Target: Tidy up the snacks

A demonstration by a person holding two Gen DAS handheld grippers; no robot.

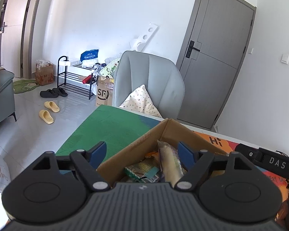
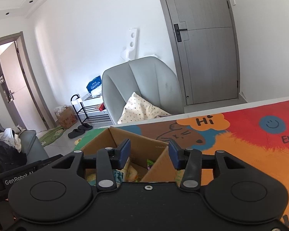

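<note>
An open cardboard box [image 1: 144, 142] sits on a colourful table mat [image 1: 109, 127] and holds several snack packets. A long pale packet [image 1: 170, 163] stands upright in it beside a green packet [image 1: 138, 170]. My left gripper [image 1: 143, 153] is open over the box. The pale packet stands near its right finger, with no pad pressing on it. In the right wrist view the same box [image 2: 142, 140] shows a cardboard divider [image 2: 156, 166] and yellowish packets [image 2: 131, 171] on the divider's left. My right gripper [image 2: 149, 155] hangs open above the divider, gripping nothing.
The mat [image 2: 240, 144] spreads orange and red to the right of the box. A grey armchair [image 1: 150, 80] with a spotted pillow [image 1: 140, 102] stands behind the table. Beyond are a grey door [image 1: 215, 57], a shoe rack [image 1: 75, 77] and slippers [image 1: 48, 111].
</note>
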